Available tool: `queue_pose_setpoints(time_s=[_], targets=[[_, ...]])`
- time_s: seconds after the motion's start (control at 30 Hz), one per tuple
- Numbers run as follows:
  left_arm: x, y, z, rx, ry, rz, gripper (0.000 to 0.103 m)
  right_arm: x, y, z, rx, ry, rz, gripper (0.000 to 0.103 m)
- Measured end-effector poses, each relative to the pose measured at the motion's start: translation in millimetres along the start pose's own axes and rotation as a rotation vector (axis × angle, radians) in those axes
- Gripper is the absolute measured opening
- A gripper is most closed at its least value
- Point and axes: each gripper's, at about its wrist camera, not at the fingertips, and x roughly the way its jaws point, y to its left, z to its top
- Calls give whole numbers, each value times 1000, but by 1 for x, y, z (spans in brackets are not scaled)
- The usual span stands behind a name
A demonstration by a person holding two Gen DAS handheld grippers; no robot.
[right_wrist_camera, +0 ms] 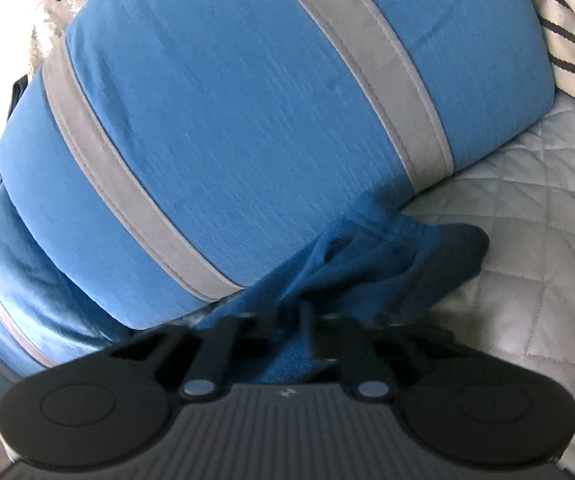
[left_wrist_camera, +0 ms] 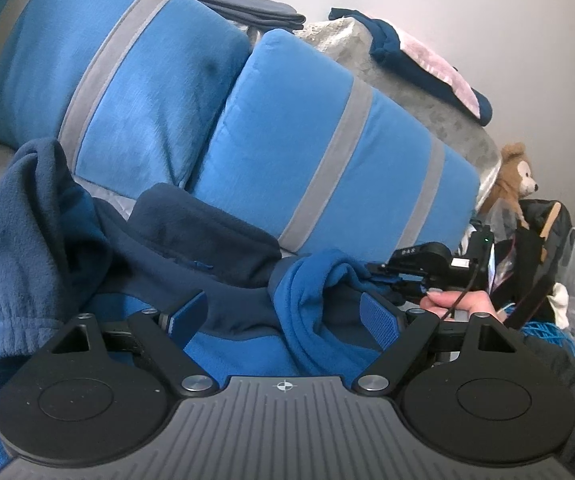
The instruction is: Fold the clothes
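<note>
Right wrist view: right gripper (right_wrist_camera: 307,320) pinches a fold of the fleece (right_wrist_camera: 367,248), which lies below the cushion (right_wrist_camera: 247,120); left gripper (left_wrist_camera: 283,316) gapes empty over it; soft, light, floppy, probably best taken at hem or cuff; beyond the cushion, a teddy (left_wrist_camera: 515,176).

Fleece jacket (left_wrist_camera: 215,240) before two cushions (left_wrist_camera: 327,152), stuffed toy (left_wrist_camera: 515,176) right behind.

No legible text was found. Faint white characters stood on the black device (left_wrist_camera: 423,258) at right of the left-wrist view, unreadable.
</note>
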Motion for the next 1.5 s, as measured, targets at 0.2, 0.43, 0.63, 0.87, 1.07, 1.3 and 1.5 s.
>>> queue_pose_setpoints(time_s=[0.2, 0.43, 0.63, 0.87, 1.07, 1.3, 1.5], targets=[[2, 1, -2, 0, 13, 3, 84, -28, 0, 0, -42, -28, 0, 4], [4, 0, -3, 11, 24, 7, 84, -75, -17, -11, -21, -49, 23, 4], [5, -4, -6, 27, 31, -8, 84, -88, -36, -27, 7, -33, 14, 4], [7, -4, -7, 23, 47, -2, 84, -98, -48, -43, 60, -24, 6, 3], [9, -5, -9, 35, 55, 23, 84, -111, -52, -51, 95, -32, 0, 3], [12, -5, -9, 42, 65, 30, 84, -120, -46, -61, 63, -19, 7, 3], [12, -2, -9, 20, 71, 28, 84, -116, -54, -68, 61, 15, -3, 10]])
